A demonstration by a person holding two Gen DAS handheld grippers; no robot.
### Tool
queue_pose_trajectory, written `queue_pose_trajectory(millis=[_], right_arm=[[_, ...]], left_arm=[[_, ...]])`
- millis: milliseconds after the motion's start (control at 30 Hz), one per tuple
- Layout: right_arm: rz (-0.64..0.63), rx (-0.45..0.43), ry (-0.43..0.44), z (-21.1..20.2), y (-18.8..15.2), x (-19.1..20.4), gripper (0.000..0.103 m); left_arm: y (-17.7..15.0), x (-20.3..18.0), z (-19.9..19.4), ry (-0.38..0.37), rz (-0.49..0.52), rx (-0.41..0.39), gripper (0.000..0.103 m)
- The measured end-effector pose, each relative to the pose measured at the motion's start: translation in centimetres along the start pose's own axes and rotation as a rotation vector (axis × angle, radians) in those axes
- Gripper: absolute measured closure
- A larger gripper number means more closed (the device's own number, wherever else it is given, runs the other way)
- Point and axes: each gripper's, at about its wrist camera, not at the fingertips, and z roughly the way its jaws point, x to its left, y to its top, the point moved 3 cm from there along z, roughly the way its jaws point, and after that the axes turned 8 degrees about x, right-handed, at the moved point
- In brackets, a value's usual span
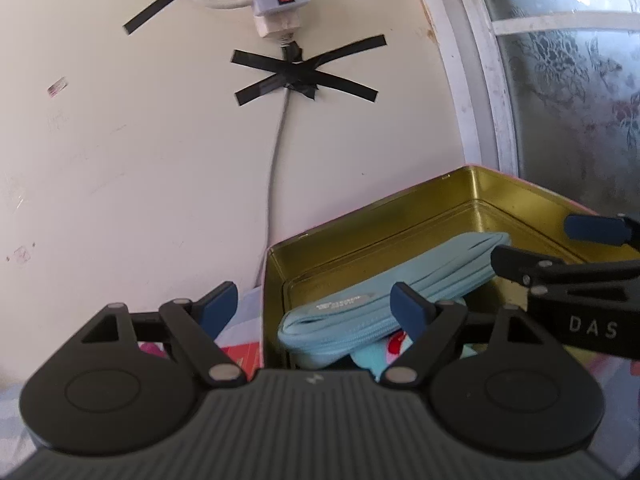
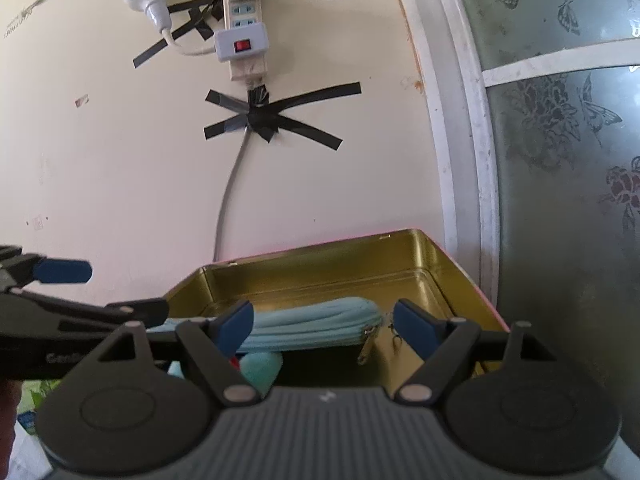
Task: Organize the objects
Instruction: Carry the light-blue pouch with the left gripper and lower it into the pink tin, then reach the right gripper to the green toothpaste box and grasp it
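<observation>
Pouch in the tin, both grippers spread.
Left gripper (image 1: 316,304) and right gripper (image 2: 324,320) grasp nothing; pouch (image 1: 384,312) lies in tin (image 1: 460,196) at 6 o'clock. Retreat straight, avoiding walls.

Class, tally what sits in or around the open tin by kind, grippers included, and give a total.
Gold tins: 1
Light blue zip pouches: 1
Grippers, left and right: 2
Total: 4

I see the zip pouch (image 1: 384,308) lying inside the open tin box (image 1: 472,196), which stands before the wall. Behind it a cable (image 1: 276,168) runs up to the power strip (image 2: 244,20); the window (image 2: 560,160) lies right.
</observation>
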Motion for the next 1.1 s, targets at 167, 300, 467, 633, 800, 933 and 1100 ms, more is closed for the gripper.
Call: queue_pose_trajectory(millis=[167,300,467,633,800,933,1100], right_arm=[[0.034,-0.021,0.031,-1.9,-0.2,1.2,0.023],[0.034,-0.038,0.064,-3.7,-0.4,3.4,0.023],[-0.018,-0.062,0.12,-6.0,-0.7,7.9,0.019],[-0.096,-0.089,0.167,-7.7,-1.0,12.6,0.018],[-0.165,-0.074,0.199,-8.1,-1.4,16.8,0.018],[-0.215,-0.034,0.219,-7.3,-2.1,19.7,0.018],[-0.292,0.039,0.257,-5.4,-4.1,23.8,0.018]], left_arm=[[-1.2,1.0,-2.7,0.003,-0.063,0.001,0.018],[-3.0,3.1,-4.4,0.029,-0.099,0.014,0.018],[-5.6,6.5,-5.7,0.073,-0.152,0.035,0.018],[-7.8,10.5,-6.4,0.12,-0.221,0.06,0.018],[-9.6,14.1,-6.8,0.174,-0.275,0.07,0.018],[-11.0,17.1,-6.9,0.216,-0.318,0.079,0.018],[-14.3,20.7,-6.7,0.185,-0.417,0.163,0.018]])
